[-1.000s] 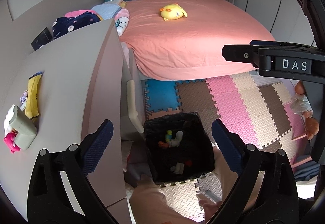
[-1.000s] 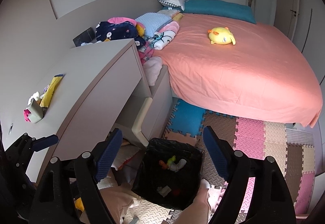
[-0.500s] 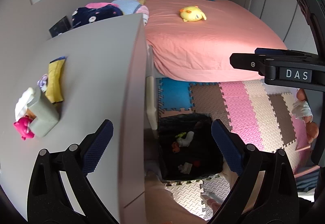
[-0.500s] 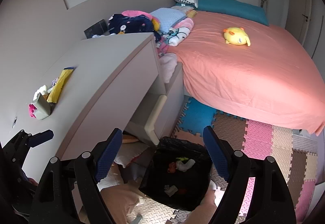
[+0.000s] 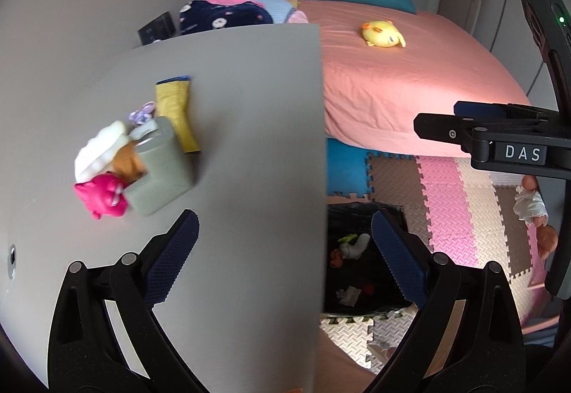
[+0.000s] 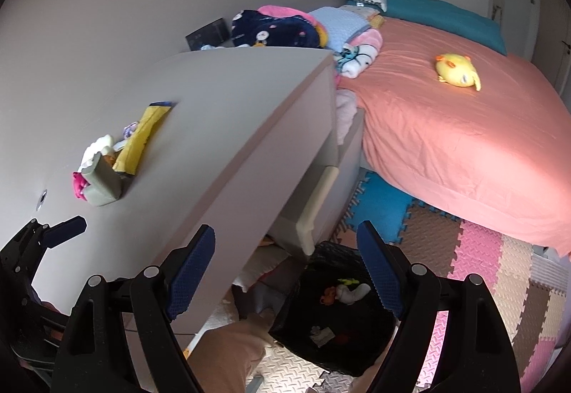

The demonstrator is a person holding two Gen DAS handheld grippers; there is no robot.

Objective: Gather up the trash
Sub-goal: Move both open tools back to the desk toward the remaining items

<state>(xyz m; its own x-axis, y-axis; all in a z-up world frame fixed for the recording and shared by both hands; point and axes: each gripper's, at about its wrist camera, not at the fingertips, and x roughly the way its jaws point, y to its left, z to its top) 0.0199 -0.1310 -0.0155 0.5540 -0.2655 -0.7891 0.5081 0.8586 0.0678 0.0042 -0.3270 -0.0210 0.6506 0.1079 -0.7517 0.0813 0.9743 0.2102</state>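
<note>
Compared with one second ago, both grippers have travelled sideways toward the grey desk (image 5: pixel 232 107). In the left wrist view the desk top now fills the left half of the picture, while before it was only a narrow strip there. The black trash bag (image 5: pixel 360 271) has shifted from between the left gripper's fingers to beside its right finger.

The left gripper (image 5: pixel 282 257) has its jaws wide apart and nothing is between them. Its left finger is over the desk top, and its right finger hangs over the desk's edge, above the bag on the floor. Ahead of it and to its left stands a small grey holder (image 5: pixel 160 168) with a pink toy (image 5: pixel 103 197) and a white soft thing (image 5: pixel 100 147) against it. A yellow wrapper (image 5: pixel 176 115) lies flat on the desk, just beyond the holder.

The right gripper (image 6: pixel 285 271) is also wide open and empty. The trash bag (image 6: pixel 339 307) is below it, near its right finger, open at the top, with a few small pieces of trash (image 6: pixel 342 291) inside. The bag stands on foam floor mats (image 6: pixel 481 271) beside the desk's open drawer (image 6: pixel 314 207). The left gripper (image 6: pixel 66 229) shows at the lower left of the right wrist view.

Far ahead of both grippers there is a bed with a salmon sheet (image 6: pixel 464 143), and a yellow plush toy (image 6: pixel 456 70) lies on it.
</note>
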